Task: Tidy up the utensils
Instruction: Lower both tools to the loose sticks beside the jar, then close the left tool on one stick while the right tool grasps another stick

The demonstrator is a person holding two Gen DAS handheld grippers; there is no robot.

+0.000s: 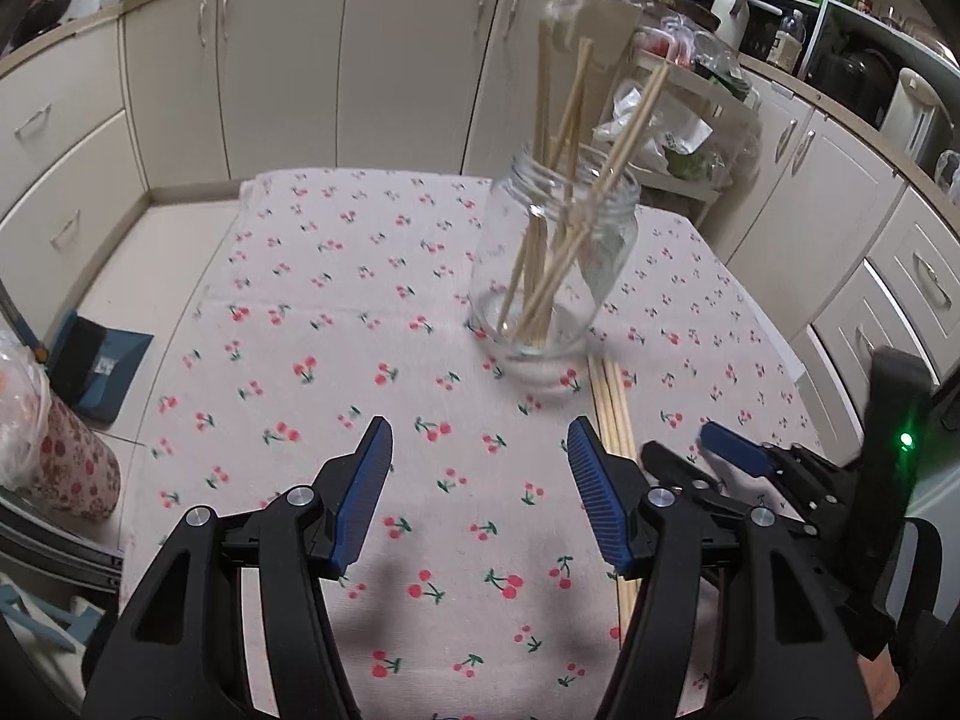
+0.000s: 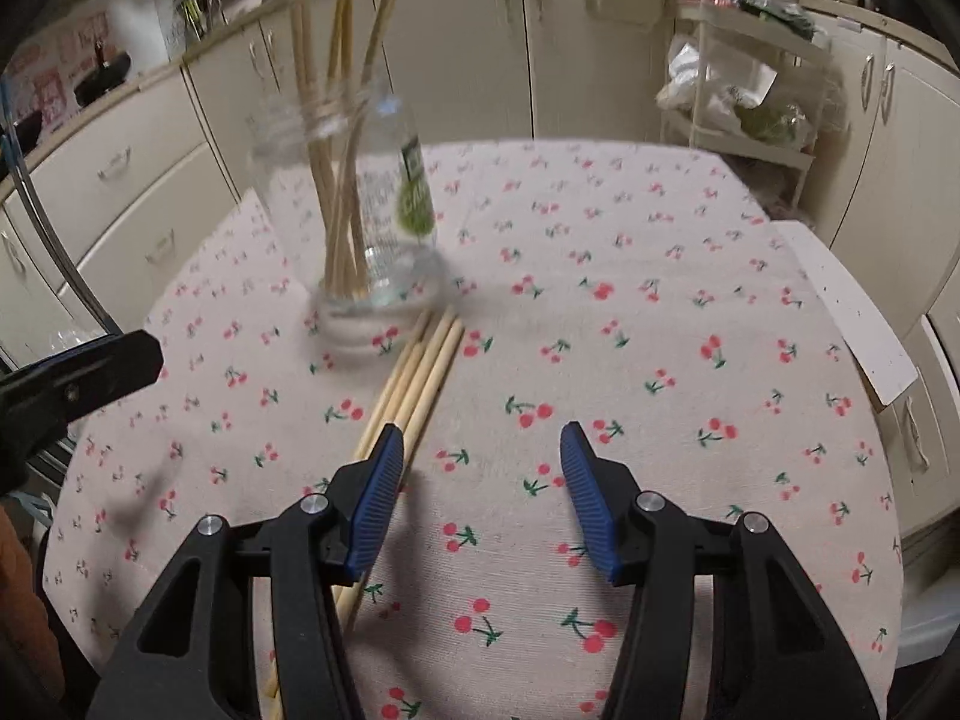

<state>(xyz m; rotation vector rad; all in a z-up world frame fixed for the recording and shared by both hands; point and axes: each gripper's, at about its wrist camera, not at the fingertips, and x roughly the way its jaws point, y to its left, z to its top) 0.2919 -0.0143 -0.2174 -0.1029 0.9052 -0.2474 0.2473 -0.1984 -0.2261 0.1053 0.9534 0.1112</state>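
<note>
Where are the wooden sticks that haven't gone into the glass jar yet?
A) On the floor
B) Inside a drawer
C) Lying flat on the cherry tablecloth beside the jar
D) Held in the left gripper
C: the loose sticks lie flat on the tablecloth next to the jar, and both grippers are open and empty.
</note>
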